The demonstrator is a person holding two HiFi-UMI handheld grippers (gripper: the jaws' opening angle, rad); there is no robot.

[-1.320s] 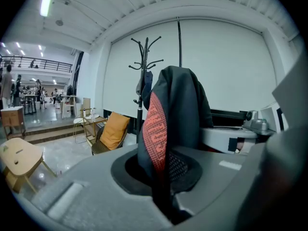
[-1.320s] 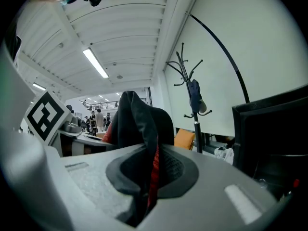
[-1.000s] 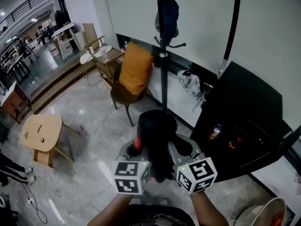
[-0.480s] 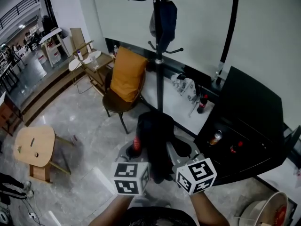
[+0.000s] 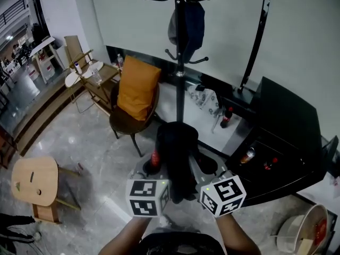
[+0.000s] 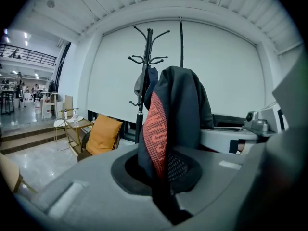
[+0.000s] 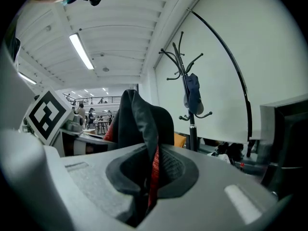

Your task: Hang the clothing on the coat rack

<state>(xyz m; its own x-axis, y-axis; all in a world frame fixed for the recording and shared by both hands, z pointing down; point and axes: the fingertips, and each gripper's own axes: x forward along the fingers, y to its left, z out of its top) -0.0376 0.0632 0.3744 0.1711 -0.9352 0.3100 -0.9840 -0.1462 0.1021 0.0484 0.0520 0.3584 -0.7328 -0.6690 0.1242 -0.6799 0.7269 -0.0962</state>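
Note:
A black garment with a red patterned lining (image 5: 177,153) hangs between my two grippers in the head view. My left gripper (image 5: 155,170) is shut on its left side (image 6: 161,129). My right gripper (image 5: 197,170) is shut on its right side (image 7: 144,129). The black coat rack (image 5: 179,52) stands straight ahead beyond the garment, with a dark blue bag (image 5: 188,23) hanging from an upper hook. The rack also shows in the left gripper view (image 6: 143,81) and in the right gripper view (image 7: 188,95).
A wooden chair with an orange cushion (image 5: 137,86) stands left of the rack's pole. A black cabinet (image 5: 281,137) with bottles stands to the right. A light wooden stool (image 5: 34,179) is at the far left. A curved black floor lamp pole (image 5: 255,41) rises right of the rack.
The view has drawn closer to the rack and shifted right: the chair and stool slid leftward. Both grippers keep the same hold on the garment.

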